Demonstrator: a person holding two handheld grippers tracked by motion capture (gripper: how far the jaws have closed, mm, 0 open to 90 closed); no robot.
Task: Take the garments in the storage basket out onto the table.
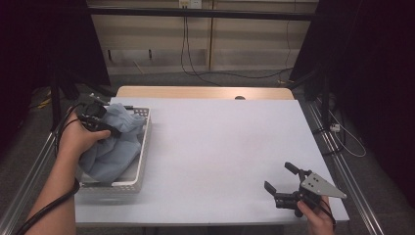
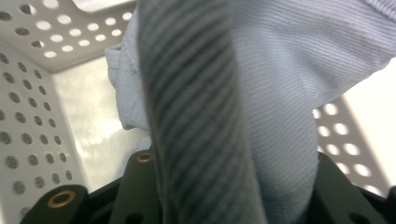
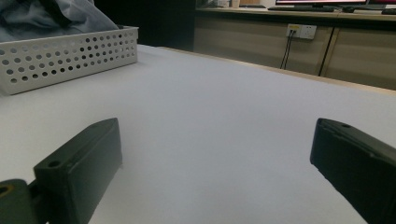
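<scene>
Pale worktop (image 1: 220, 142) under dim light, cabinets behind. White perforated basket (image 1: 142, 161) at left edge, light blue cloth (image 1: 110, 147) heaped inside. Left claw (image 1: 98, 120) over basket's far end, pinching fold of cloth, seemingly lifted slightly. Right claw (image 1: 279, 178) near front right corner, jaws spread wide, nothing between, low over bare worktop.
</scene>
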